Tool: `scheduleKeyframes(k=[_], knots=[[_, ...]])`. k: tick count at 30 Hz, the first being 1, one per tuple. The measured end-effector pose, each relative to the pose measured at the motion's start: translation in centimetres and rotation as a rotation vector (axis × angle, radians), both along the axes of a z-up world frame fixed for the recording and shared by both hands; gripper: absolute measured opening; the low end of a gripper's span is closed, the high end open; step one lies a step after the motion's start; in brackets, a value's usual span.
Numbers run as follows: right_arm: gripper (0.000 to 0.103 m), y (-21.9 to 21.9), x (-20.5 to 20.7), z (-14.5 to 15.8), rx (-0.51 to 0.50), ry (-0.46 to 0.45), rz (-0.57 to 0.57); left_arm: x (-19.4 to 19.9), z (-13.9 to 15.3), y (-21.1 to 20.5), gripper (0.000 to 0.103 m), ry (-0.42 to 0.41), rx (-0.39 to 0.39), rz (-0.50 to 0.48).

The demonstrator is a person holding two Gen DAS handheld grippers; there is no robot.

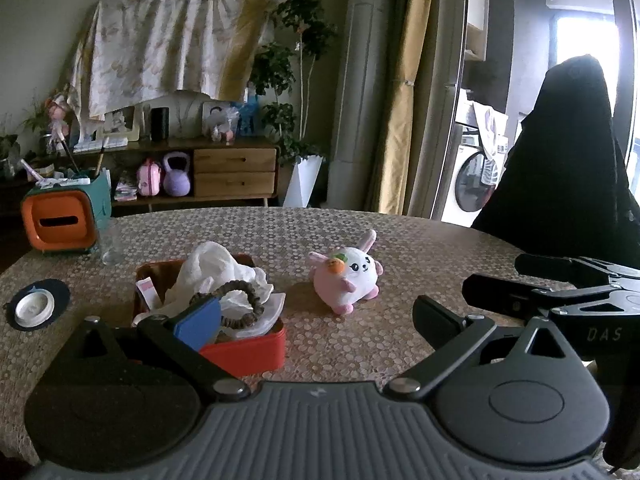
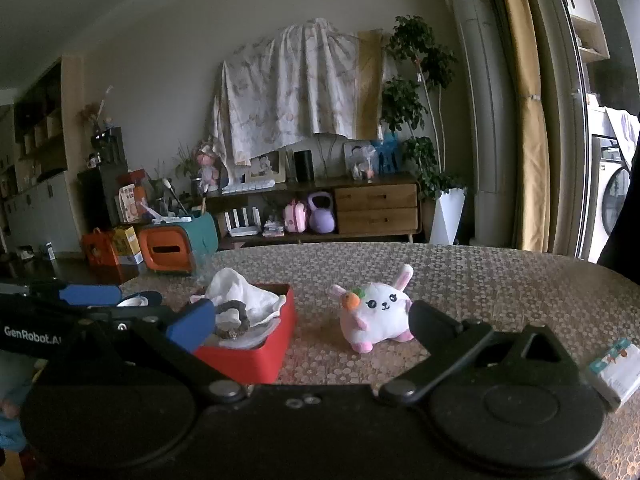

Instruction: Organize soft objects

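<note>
— Left wrist view: how far along does it look to you?

— Mostly done, I'd judge. The red box [image 1: 244, 344] on the table [image 1: 420, 240] already holds a white cloth [image 1: 216, 276] and a dark scrunchie [image 1: 240, 304]. Only 1 soft thing is left out: the bunny plush [image 1: 348, 276], sitting just beside the box on its right. The left gripper [image 1: 316, 320] is spread wide, holding nothing, with the box at 1 finger and the bunny ahead in the gap.

— Which way does the bunny point?

— It sits upright, face toward the camera, ears tipped up and to the right. It is nearly round, so I can't name a clear long axis.

— And the right wrist view?

— Same story: cloth and scrunchie in the box, the bunny on the table facing the camera. The right gripper [image 2: 308, 320] is also wide and empty, its dark finger in front of the bunny's side; whether it touches, I can't tell.
</note>
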State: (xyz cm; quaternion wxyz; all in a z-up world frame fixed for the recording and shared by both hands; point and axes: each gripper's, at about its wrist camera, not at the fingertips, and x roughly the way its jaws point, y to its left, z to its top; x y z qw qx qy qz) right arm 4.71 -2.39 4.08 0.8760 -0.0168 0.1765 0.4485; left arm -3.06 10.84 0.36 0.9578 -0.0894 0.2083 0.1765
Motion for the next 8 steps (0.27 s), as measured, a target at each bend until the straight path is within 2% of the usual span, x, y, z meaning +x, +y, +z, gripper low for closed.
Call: scheduleKeyframes(k=[8], knots=[[0.103, 0.16, 0.28, -0.31, -0.012, 0.010, 0.003, 0.22, -0.23, 0.08, 0.103, 0.013, -0.008, 0.014]])
